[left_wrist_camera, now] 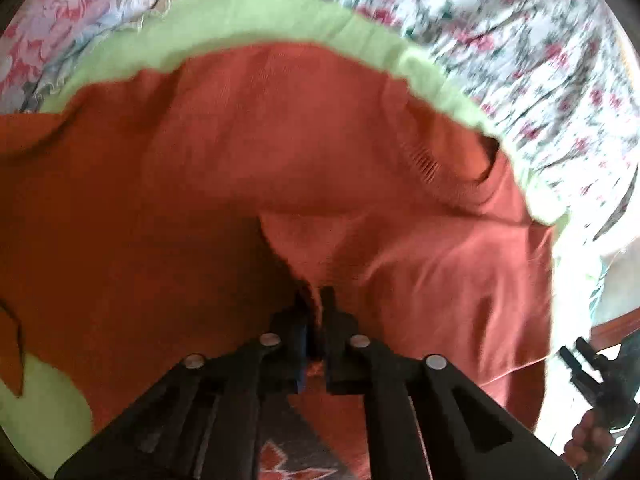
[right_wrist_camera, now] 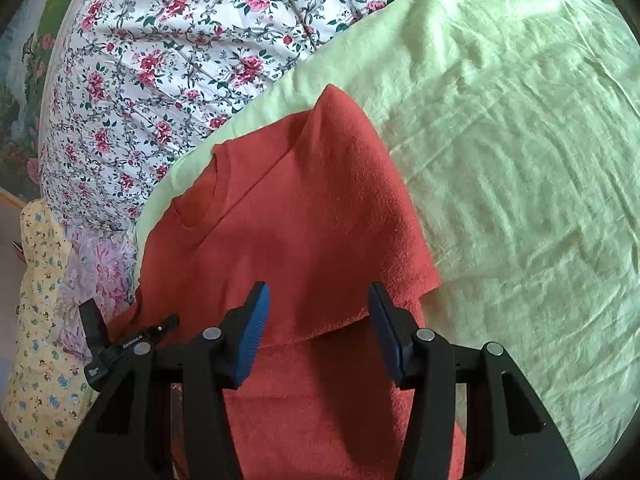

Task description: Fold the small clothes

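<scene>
- One garment is in hand: a rust-orange T-shirt (right_wrist_camera: 288, 208) lying on a pale green sheet (right_wrist_camera: 500, 160), close to that sheet's edge where the floral bedding (right_wrist_camera: 160, 60) begins.
- Left gripper (left_wrist_camera: 314, 300) is clenched on a pinch of the shirt's fabric — the cloth rises in a ridge from between its tips.
- Right gripper (right_wrist_camera: 318, 328) hangs released above the shirt, jaws wide apart, blue pads (right_wrist_camera: 252, 340) bare and gripping nothing.
- My reading of the step: one side has been laid over the body, and the left gripper is carrying the next fold.
- To do it well, keep the pinch firm, lift only enough to clear the layer below, and lay the edge down parallel to the fold already made; the free gripper could press the crease flat.
- Only the right wrist view shows the folded flap, the neckline (right_wrist_camera: 200, 196) and the sleeve corner pointing toward the floral bedding.
- Only the left wrist view shows the pinch itself — though motion blur softens it.
</scene>
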Demonstrator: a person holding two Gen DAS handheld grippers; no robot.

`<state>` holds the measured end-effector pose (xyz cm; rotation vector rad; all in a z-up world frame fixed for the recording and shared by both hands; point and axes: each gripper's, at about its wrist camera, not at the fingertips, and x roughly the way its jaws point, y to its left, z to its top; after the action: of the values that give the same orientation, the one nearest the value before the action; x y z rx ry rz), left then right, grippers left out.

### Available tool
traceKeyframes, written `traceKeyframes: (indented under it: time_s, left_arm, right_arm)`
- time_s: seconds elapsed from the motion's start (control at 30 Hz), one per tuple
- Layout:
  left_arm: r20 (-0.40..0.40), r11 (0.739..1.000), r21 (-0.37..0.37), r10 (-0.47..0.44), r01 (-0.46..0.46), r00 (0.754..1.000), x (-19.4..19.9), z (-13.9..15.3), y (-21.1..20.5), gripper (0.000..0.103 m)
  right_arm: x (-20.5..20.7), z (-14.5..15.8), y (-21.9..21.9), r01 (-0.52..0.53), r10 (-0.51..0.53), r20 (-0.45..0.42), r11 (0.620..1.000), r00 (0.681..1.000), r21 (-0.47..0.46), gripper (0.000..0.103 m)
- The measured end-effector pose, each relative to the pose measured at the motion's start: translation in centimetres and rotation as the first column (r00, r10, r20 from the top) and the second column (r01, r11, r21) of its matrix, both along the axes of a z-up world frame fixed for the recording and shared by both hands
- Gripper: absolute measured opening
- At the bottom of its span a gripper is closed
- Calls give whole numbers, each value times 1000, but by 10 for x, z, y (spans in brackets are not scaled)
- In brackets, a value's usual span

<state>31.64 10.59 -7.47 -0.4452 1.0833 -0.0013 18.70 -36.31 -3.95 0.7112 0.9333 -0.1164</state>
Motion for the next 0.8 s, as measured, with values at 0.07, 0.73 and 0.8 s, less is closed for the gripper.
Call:
traceKeyframes:
  time_s: [0.07,0.73,0.8]
  left_arm:
    - [75,1000,28,4,-6,997,-8,21,0,2]
    - [55,984,114,134,-139,990,-23,6,39,2]
    - [41,983,114,137,-140,990,-22,3,41,2]
  right_arm:
    - [-2,1,-3,9,-9,2,1000,1000,-6,52]
    - [75,-32,-22,-49,22,-144,981,989,-188,53]
    - [84,-45,-20,-79,43,-182,977,982,-196,49]
